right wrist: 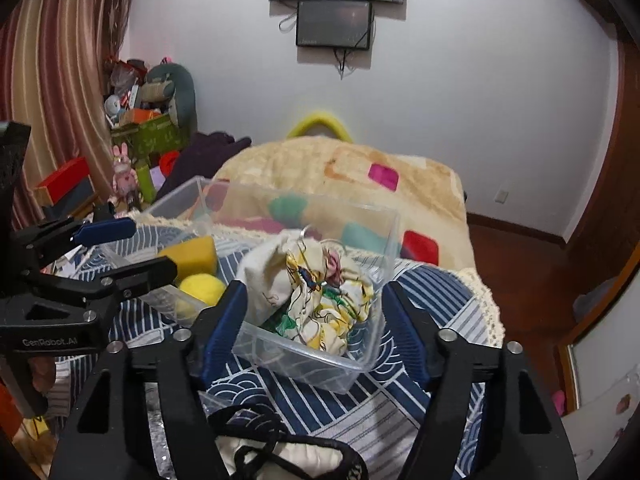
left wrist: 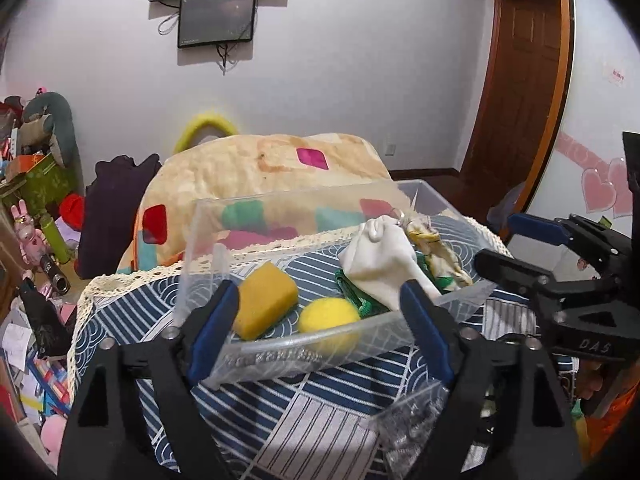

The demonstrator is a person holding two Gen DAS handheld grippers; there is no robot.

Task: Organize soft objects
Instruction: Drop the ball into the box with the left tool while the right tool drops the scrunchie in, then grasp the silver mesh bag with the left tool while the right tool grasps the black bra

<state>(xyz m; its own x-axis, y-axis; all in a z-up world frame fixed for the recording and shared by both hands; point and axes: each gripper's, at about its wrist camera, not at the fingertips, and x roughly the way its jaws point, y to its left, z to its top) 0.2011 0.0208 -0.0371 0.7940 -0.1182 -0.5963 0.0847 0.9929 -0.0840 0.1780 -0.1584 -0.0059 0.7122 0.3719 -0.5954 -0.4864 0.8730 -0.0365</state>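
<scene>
A clear plastic bin (left wrist: 280, 354) stands on the blue patterned tablecloth (left wrist: 320, 400). It holds an orange sponge block (left wrist: 266, 300), a yellow pompom (left wrist: 330, 326), a white cloth (left wrist: 380, 264), a floral cloth (left wrist: 436, 250) and a green strap (left wrist: 360, 300). My left gripper (left wrist: 320, 316) is open, fingers either side of the bin's near wall. In the right wrist view my right gripper (right wrist: 312, 320) is open around the bin's corner (right wrist: 316, 364), with the floral cloth (right wrist: 332, 304), sponge (right wrist: 192, 256) and pompom (right wrist: 200, 290) inside. The left gripper (right wrist: 132, 248) also shows there.
A crinkled clear bag (left wrist: 412, 428) lies on the cloth near me. A cream pouch with a black cord (right wrist: 280, 448) lies under my right gripper. A beige blanket (left wrist: 272, 168) is heaped behind the table. Cluttered toys and boxes (left wrist: 36, 184) stand at left. The right gripper (left wrist: 532, 252) is at right.
</scene>
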